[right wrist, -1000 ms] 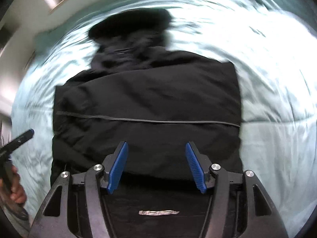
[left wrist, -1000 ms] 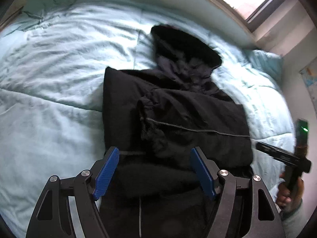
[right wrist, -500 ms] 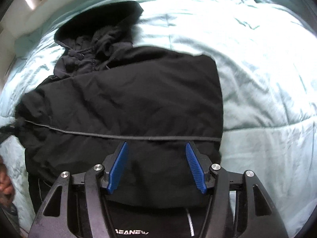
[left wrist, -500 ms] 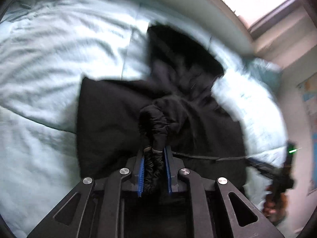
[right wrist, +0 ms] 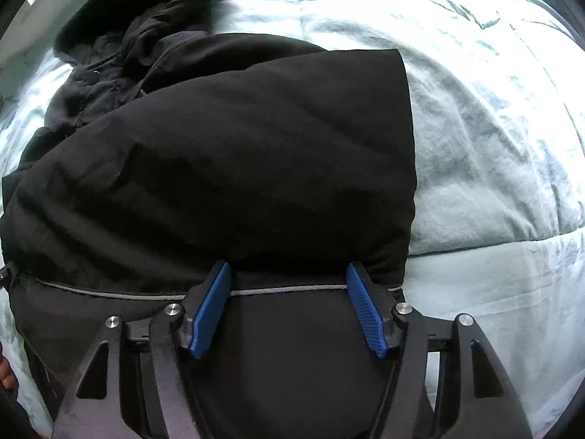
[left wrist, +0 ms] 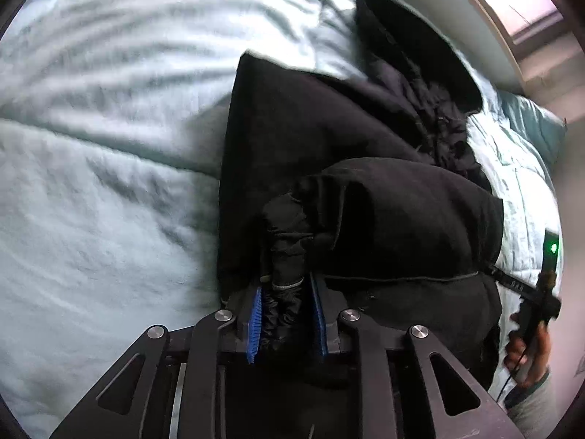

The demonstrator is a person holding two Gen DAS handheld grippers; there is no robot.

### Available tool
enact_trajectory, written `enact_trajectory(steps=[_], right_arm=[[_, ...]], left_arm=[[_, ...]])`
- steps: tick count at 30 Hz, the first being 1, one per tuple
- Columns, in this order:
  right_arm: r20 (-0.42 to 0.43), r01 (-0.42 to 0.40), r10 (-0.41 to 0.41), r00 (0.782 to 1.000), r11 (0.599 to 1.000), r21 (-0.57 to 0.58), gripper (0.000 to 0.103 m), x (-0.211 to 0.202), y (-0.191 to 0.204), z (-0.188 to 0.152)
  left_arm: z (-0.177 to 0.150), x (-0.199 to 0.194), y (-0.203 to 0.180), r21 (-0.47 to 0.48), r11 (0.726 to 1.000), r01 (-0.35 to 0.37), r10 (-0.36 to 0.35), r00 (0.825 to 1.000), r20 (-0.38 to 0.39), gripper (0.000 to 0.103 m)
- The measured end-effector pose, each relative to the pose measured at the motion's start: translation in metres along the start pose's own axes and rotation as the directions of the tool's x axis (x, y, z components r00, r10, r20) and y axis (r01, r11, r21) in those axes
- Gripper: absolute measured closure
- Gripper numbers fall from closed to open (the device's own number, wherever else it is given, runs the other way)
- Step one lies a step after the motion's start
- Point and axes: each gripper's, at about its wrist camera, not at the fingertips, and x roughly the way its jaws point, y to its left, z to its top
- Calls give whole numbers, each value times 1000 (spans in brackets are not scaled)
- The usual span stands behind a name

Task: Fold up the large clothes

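Softly bunched, the black jacket's cuff (left wrist: 289, 263) sits pinched in the left gripper (left wrist: 287, 316); the right gripper (right wrist: 289, 307) gapes wide above smooth fabric.

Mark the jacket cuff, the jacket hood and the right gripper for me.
jacket cuff (left wrist: 287, 274), left wrist view, on the pinched sleeve end.
jacket hood (left wrist: 413, 44), left wrist view, on its dark crown.
right gripper (right wrist: 287, 307), right wrist view, midway between open fingertips.

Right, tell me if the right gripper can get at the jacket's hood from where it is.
Probably not yet. The right gripper stands open low over the jacket, and the hood lies at the far end, with the whole folded body between them. Nothing blocks the way; it would have to travel forward.
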Motion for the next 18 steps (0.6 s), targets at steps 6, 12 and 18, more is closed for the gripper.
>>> enact_trajectory(steps=[6,12,18], right_arm=[[90,-53,62,994,994,-93,36,-65,9,-26],[24,-22,25,999,993,-119,36,-37,19,-62],[0,-50,51,999,993,-107,36,-19,13,-64]], left_arm=[[-5,-83,-51,207,972,-111,72,979,191,66],[3,-35,-93,270,962,-27,0,995,100,46],[6,37,-69,198,974,-107,114,993,-27,46]])
